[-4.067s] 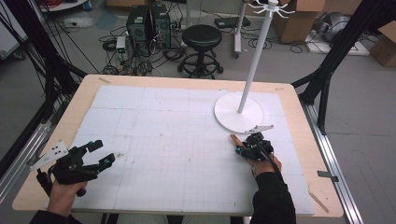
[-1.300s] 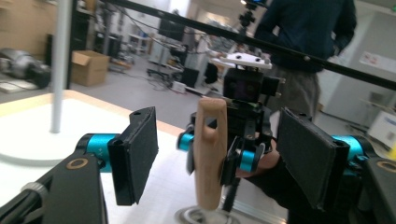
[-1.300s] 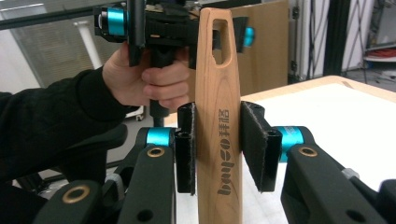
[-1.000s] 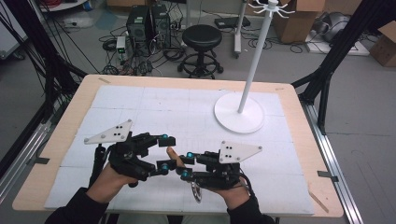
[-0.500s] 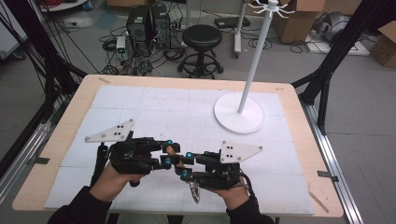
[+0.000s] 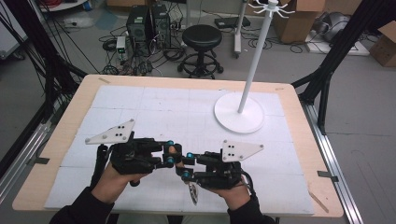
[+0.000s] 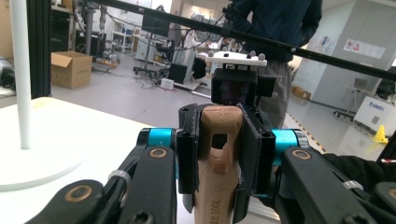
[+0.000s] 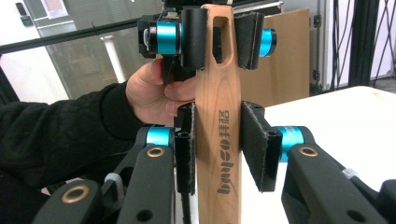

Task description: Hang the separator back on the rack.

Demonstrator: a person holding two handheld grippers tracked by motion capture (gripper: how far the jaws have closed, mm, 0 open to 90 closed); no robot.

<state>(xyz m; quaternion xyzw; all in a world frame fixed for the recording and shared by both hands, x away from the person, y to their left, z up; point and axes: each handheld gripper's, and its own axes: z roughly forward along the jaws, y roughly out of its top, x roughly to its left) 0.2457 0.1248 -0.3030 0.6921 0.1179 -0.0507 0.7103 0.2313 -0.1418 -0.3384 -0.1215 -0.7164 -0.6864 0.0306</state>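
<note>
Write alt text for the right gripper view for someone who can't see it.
A wooden handle stands upright, clamped low between the right gripper jaws and near its slotted top by the left gripper. A hand in a dark sleeve holds the far gripper, beside a white table.

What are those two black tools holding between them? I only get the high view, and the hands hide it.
Observer: A wooden handle. The right gripper view shows it pinched between the right gripper's fingers.
Operator: Does the other tool hold it too?
Observer: Yes. In the left gripper view, the left gripper has just closed its fingers on the handle's end, either side of a slot cut through the wood.
Operator: Anything written on it?
Observer: Dark lettering runs along the handle, between the right fingers.
</note>
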